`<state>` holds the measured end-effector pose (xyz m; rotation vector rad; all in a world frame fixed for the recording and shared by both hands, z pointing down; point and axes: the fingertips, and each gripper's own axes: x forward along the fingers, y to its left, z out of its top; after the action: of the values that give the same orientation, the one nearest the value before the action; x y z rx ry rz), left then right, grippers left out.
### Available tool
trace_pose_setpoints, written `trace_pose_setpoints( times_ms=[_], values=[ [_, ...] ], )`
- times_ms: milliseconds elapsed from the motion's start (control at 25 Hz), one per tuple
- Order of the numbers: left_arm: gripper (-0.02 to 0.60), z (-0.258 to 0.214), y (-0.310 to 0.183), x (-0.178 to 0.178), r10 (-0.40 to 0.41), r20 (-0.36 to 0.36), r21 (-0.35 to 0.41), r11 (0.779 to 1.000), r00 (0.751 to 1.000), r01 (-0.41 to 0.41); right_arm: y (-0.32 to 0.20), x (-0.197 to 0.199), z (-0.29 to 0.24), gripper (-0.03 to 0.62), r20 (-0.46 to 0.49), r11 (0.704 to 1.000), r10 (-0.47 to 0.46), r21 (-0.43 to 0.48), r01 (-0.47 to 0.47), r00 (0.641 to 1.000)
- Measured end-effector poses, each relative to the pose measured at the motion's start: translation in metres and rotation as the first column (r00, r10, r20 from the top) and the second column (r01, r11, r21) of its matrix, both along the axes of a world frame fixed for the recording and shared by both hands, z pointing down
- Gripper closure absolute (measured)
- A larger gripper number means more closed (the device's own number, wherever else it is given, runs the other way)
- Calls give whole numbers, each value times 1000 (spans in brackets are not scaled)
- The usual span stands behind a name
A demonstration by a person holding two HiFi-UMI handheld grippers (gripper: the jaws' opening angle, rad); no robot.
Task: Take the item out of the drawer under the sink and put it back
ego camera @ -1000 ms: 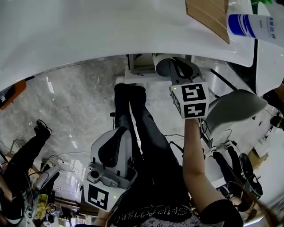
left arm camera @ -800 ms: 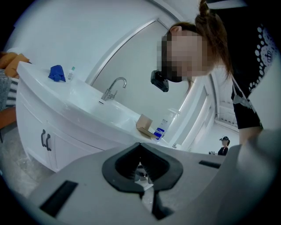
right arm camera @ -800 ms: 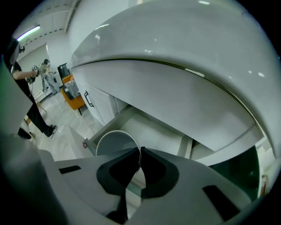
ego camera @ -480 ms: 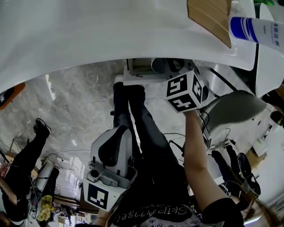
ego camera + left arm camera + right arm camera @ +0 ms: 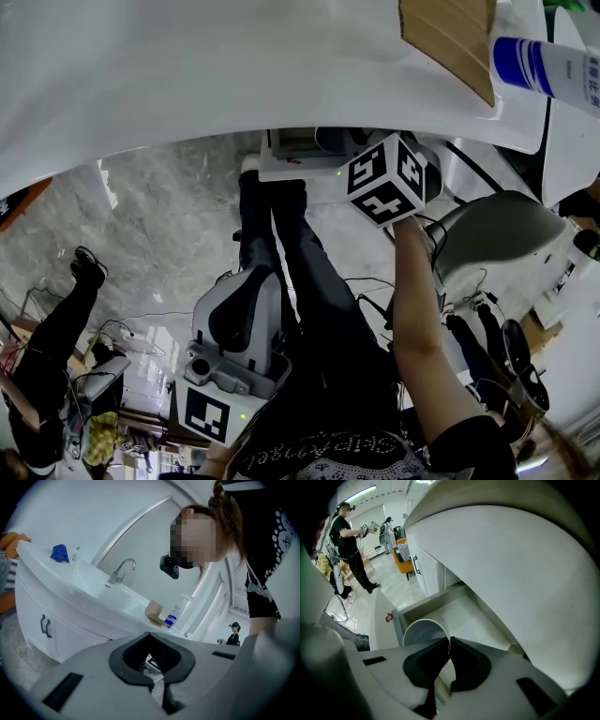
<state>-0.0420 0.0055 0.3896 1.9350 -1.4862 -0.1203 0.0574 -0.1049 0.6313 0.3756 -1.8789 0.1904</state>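
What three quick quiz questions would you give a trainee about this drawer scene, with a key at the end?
1. True or false: the right gripper is shut on the rim of the white cup.
2. The drawer below the cup is: A open, B closed, C taken out and lying on the floor.
3. Fill in: the left gripper is shut and holds ____.

Key: 1 true; 2 A; 3 nothing.

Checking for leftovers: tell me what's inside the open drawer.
A white cup, rim pinched by the right tool; drawer floor beside it bare. The tool hides the rest.
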Motion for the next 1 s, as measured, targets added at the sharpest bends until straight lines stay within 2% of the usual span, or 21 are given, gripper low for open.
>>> trace_pose_setpoints(
  times_ms=[120,240,560,1000],
  values=[
    [577,0,0,0,0,-2,-1,1000,1000,0,-1,-3,3,566,13,1000,2,-21,-1,1000],
    [577,1,-1,1,1,-4,-2,1000,1000,-1,-5,-2,6,566,11,1000,-4,-5,4,1000],
    [577,2,0,1,5,-6,-6,1000,1000,-5,-2,2,9,560,-14,997,-72,9,72,997],
    [577,-1,5,1,4,-7,-1,1000,1000,-4,-10,8,-4,537,-4,998,-9,61,10,1000]
  ],
)
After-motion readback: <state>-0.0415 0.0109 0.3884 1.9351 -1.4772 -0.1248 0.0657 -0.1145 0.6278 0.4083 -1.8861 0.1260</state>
